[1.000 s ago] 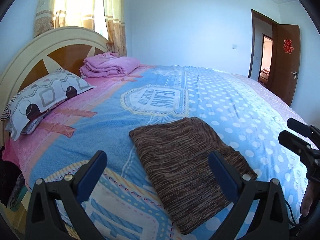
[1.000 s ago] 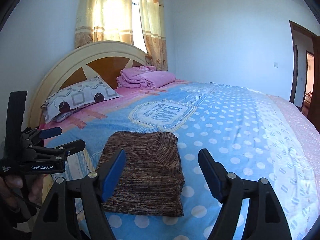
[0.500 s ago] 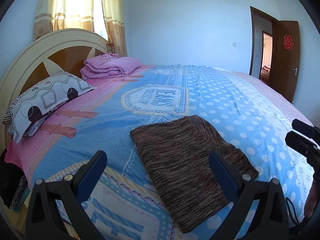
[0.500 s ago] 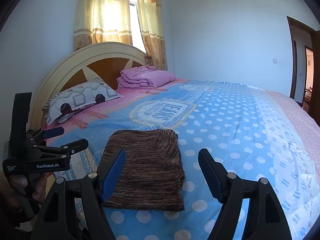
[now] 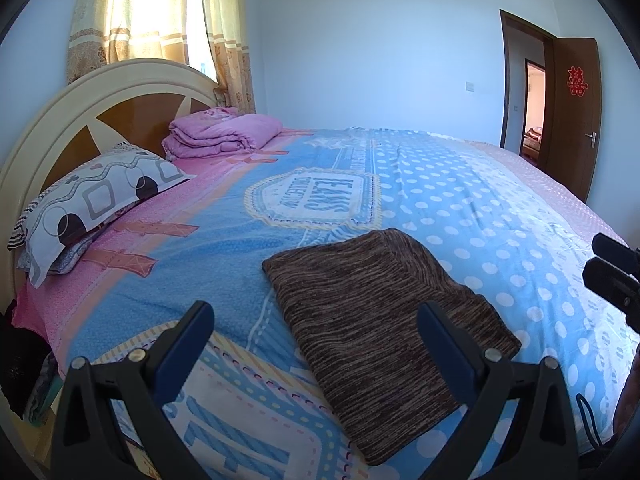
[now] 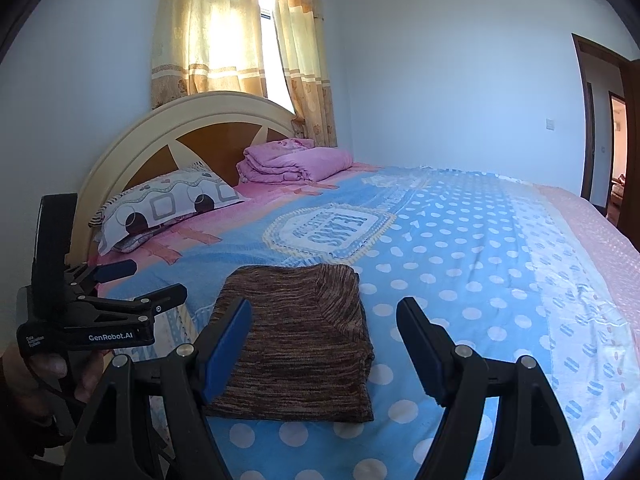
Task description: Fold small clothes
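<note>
We hold both grippers above the near edge of the bed (image 5: 460, 184). The left gripper (image 5: 316, 340) and right gripper (image 6: 324, 340) gape wide, gripping nothing. The brown knit garment (image 6: 304, 340) lies before them as a compact rectangle on the blue dotted blanket, apparently already folded, hence our raised tools. Only the right view shows a hand (image 6: 52, 372) holding the left gripper; only the left view shows the open door (image 5: 572, 116).
</note>
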Demonstrator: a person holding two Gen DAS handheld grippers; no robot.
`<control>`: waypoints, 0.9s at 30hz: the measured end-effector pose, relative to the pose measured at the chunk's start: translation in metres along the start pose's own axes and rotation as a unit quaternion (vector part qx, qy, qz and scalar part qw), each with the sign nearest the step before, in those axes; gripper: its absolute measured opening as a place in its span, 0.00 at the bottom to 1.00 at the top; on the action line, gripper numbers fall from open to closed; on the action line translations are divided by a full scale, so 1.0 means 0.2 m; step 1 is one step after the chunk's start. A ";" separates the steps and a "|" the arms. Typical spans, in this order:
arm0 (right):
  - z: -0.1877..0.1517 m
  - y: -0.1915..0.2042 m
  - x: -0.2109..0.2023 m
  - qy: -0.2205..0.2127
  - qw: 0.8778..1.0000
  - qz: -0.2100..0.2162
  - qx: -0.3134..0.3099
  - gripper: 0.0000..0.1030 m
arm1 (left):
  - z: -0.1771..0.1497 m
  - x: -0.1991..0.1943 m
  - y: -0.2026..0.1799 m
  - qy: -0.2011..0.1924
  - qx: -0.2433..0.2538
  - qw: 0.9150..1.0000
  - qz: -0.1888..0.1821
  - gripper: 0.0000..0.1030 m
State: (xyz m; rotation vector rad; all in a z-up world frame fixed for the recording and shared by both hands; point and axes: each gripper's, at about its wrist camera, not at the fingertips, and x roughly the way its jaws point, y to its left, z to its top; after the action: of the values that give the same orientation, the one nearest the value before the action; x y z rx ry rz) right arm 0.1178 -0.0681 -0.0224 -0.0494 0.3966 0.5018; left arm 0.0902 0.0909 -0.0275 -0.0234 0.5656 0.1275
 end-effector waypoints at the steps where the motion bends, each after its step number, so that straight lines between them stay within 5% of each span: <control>1: 0.00 0.00 0.00 -0.002 1.000 0.000 0.000 0.74 | 0.00 0.00 0.00 0.000 0.002 1.000 0.002 1.00; 27: 0.01 0.02 -0.03 -0.013 1.000 0.007 -0.001 0.74 | 0.01 0.03 0.03 0.015 0.012 1.000 0.018 1.00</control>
State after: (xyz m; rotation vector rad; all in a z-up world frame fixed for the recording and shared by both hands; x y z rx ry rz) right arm 0.1115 -0.0662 -0.0180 -0.0427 0.3718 0.5167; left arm 0.0952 0.0974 -0.0296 0.0088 0.5981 0.1558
